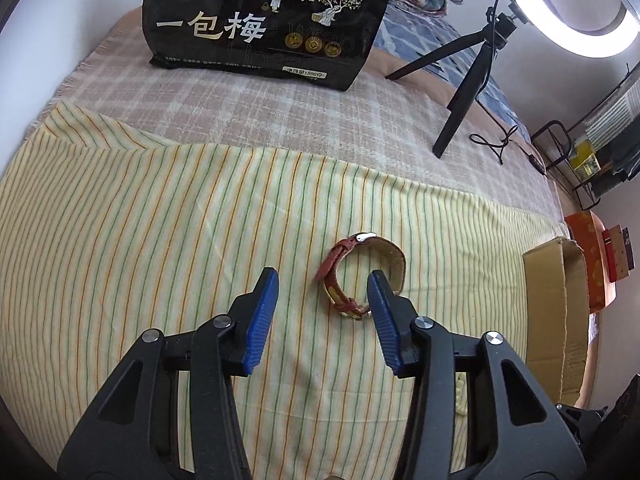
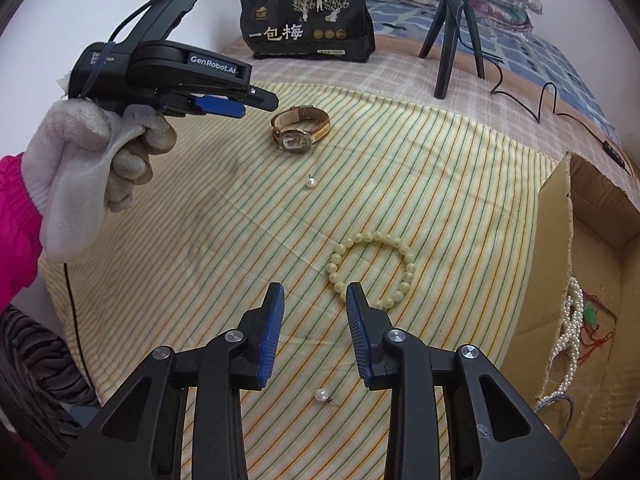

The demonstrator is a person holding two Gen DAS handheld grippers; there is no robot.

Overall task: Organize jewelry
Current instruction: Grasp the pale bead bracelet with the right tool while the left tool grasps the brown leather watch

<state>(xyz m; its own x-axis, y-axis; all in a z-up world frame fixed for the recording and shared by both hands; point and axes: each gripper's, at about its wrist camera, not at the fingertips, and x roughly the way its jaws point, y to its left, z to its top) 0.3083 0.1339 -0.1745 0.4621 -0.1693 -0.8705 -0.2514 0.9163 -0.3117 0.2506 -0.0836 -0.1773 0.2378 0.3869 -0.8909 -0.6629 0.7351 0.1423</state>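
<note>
both tongs hang part open with nothing between the pads: your left tongs (image 1: 323,278) point down at the watch (image 1: 362,274), and your right tongs (image 2: 315,294) point down beside the beads (image 2: 374,272). no earlier view is given, so you can only read the gap as it stands; neither pair presses on anything yet. the watch lies on its side on the striped cloth (image 1: 140,220), strap buckled into a loop, so one jaw could go inside the loop and one outside; in the left view the right pad already sits over the loop's near edge, though whether it touches you cannot tell. from the right view your gloved hand (image 2: 100,168) holds the left tongs just left of the watch, well above the cloth. the beads lie flat in a ring just right of the right tongs' right pad, near the box (image 2: 592,264) on the right, which already holds a pearl string (image 2: 570,328), so that box looks like the place for sorted pieces. two pearl studs are loose on the cloth: one (image 2: 310,182) between watch and beads, one (image 2: 322,395) close under the right tongs. they are small and round and will likely roll if nudged, so come down straight. the black bag (image 2: 308,28) and tripod (image 2: 456,28) stand far back, out of the way.
</note>
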